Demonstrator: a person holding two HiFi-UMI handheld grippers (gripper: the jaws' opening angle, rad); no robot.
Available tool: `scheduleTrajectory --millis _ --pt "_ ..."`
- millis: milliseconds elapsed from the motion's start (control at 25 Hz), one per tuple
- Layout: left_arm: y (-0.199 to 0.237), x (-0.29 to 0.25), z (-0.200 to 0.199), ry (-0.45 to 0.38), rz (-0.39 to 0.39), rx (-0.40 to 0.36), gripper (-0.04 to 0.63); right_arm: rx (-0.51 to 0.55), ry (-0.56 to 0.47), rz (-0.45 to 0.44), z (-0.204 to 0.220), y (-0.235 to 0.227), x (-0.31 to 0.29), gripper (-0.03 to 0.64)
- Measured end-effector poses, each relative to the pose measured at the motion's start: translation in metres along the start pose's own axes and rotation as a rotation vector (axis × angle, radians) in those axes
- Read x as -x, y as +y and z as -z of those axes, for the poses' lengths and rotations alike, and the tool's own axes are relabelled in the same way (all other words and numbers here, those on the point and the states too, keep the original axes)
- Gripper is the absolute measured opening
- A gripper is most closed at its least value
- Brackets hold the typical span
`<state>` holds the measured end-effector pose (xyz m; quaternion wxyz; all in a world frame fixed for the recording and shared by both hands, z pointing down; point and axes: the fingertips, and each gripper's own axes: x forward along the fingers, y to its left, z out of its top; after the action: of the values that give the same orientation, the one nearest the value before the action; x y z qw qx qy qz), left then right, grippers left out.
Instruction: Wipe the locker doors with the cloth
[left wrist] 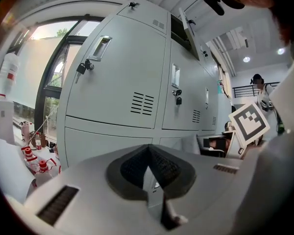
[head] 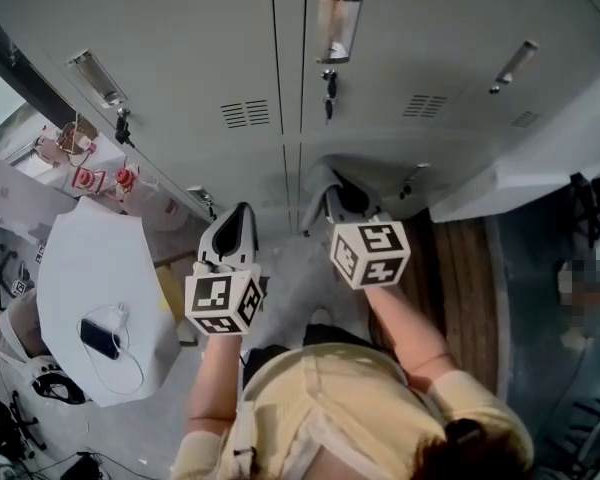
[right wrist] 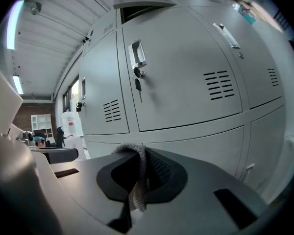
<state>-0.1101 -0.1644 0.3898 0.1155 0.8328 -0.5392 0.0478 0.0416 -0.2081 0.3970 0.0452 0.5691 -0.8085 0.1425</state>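
The right gripper (right wrist: 138, 153) pinches a grey cloth (right wrist: 135, 182), close before the lockers' (head: 180, 58) lower doors. The left gripper (head: 240, 216), pressed together and empty, hovers beside it. A white table (head: 85, 258) crowds the left side, and an open door (head: 525, 163) juts out on the right.

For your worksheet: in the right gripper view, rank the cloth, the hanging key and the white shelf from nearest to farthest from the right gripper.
1. cloth, pinched in the right gripper itself.
2. hanging key, on the locker door ahead, above centre.
3. white shelf, far left, by the brick wall.
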Motion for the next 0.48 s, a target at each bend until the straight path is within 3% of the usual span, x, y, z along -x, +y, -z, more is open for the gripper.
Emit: scheduleTrajectory --millis 480 --pt "0.005 -0.021 0.000 -0.013 -0.088 0.003 -0.008 0.028 0.002 -0.041 -0.001 -0.004 -0.052 0.005"
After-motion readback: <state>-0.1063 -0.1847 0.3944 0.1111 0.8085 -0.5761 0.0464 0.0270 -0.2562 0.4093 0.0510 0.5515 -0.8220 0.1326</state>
